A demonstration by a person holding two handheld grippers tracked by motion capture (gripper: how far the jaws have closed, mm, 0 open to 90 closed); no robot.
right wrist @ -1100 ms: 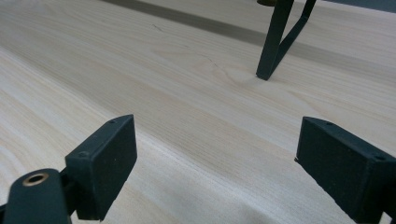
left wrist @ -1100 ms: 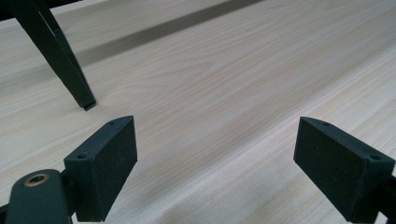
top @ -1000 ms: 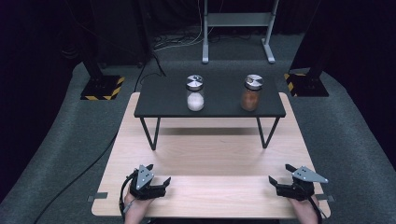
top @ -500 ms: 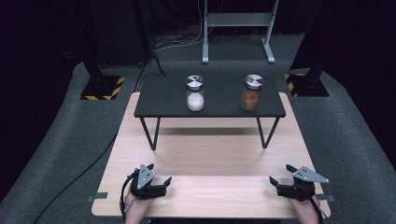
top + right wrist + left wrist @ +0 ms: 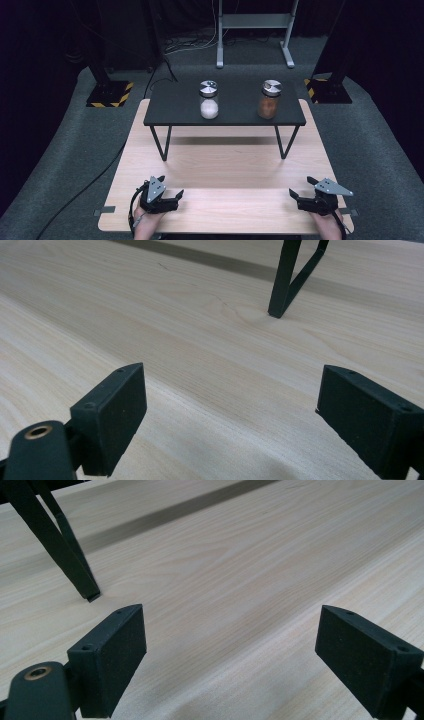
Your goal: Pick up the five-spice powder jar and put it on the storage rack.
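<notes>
We are logging a pale wood-grain table (image 5: pixel 225 175), a black raised shelf (image 5: pixel 175 107) on black legs, a jar of white powder (image 5: pixel 209 100) and a jar of orange-brown powder (image 5: pixel 269 99), both wearing silver lids. We are noting black grippers with grey plates, grey carpet (image 5: pixel 60 165), and yellow-and-black striped bases (image 5: pixel 109 94).

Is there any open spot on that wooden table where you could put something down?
Plenty. The wooden table is bare between the left gripper and the right gripper, up to the legs of the black shelf. On the shelf, room lies left of the white-filled jar and between it and the orange-filled jar.
</notes>
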